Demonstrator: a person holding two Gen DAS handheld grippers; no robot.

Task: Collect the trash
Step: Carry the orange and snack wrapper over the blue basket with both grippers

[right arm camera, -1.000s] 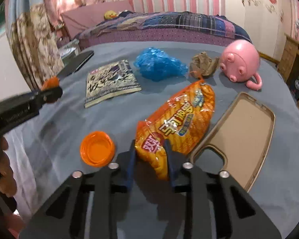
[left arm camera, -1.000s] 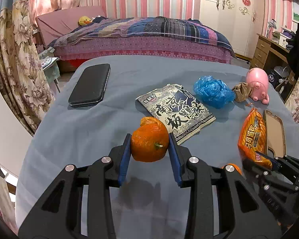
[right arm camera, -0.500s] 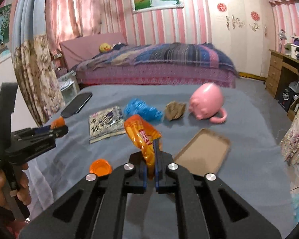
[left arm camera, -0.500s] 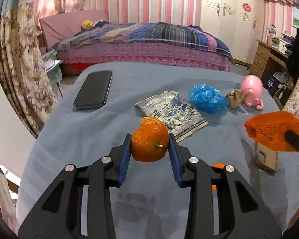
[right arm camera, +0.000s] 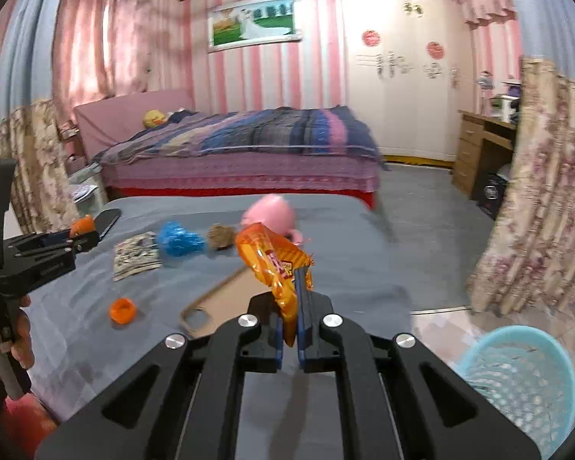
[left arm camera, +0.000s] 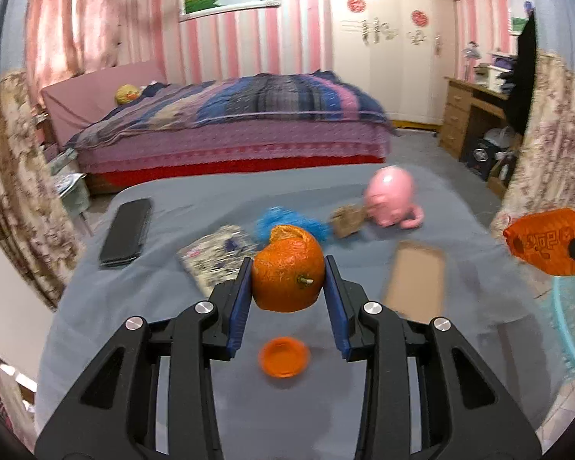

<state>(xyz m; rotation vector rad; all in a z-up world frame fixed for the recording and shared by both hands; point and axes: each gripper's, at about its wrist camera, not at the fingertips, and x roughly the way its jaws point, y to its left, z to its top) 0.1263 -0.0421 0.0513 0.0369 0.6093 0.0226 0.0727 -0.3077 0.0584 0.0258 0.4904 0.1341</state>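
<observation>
**Two claws, each lifting one piece of trash above the grey surface**

Left claw (left arm camera: 287, 287), lower centre, is clamped partway on one peeled orange mandarin rind (left arm camera: 287, 274). Right claw (right arm camera: 291, 329) is pinched fully on one crinkled orange snack wrapper (right arm camera: 276, 264); its lower end is hidden between the pads. One pale blue mesh bin (right arm camera: 517, 375), lower right, is cut off by the frame edge. The grey cloth-covered surface (right arm camera: 349, 264) background is motion-blurred. One orange cap (left arm camera: 283, 356) lies near the front edge.

Right gripper (right arm camera: 292, 314) pinches the orange snack bag (right arm camera: 276, 264) above the grey table (right arm camera: 356, 268).
</observation>
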